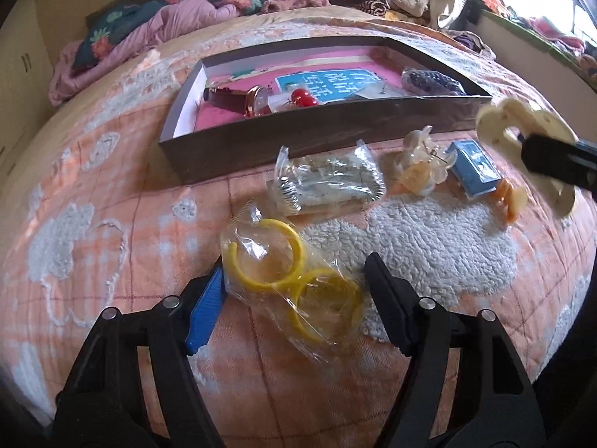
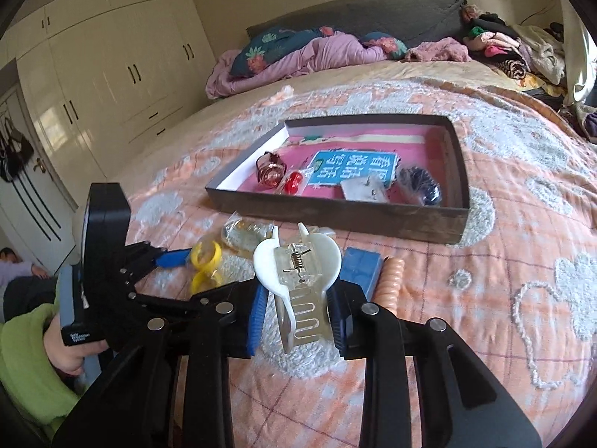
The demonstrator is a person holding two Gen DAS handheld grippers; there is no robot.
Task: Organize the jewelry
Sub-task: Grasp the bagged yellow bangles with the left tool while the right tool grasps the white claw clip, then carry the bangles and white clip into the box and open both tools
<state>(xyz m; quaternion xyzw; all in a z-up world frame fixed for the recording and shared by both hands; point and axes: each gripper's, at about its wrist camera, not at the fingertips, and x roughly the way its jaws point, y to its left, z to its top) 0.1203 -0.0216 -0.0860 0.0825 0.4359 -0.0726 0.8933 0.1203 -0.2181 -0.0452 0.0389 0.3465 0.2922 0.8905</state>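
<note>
Left jaws, apart, straddle the bagged yellow rings [image 1: 294, 283] (right jaws pinch a white hair claw [image 2: 298, 272]).

Yellow bangles [image 1: 294, 280] — white clip [image 2: 298, 261] — dark box [image 2: 335, 216].

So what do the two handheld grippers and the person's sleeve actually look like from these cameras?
Both are black plastic two-finger tools with silver pivot rivets on the linkage arms. The left gripper has one blue ribbed pad and one black finger. The right gripper shows blue ribbed pads too. The left one's handle bears small white lettering, and the sleeve is bright green.
</note>
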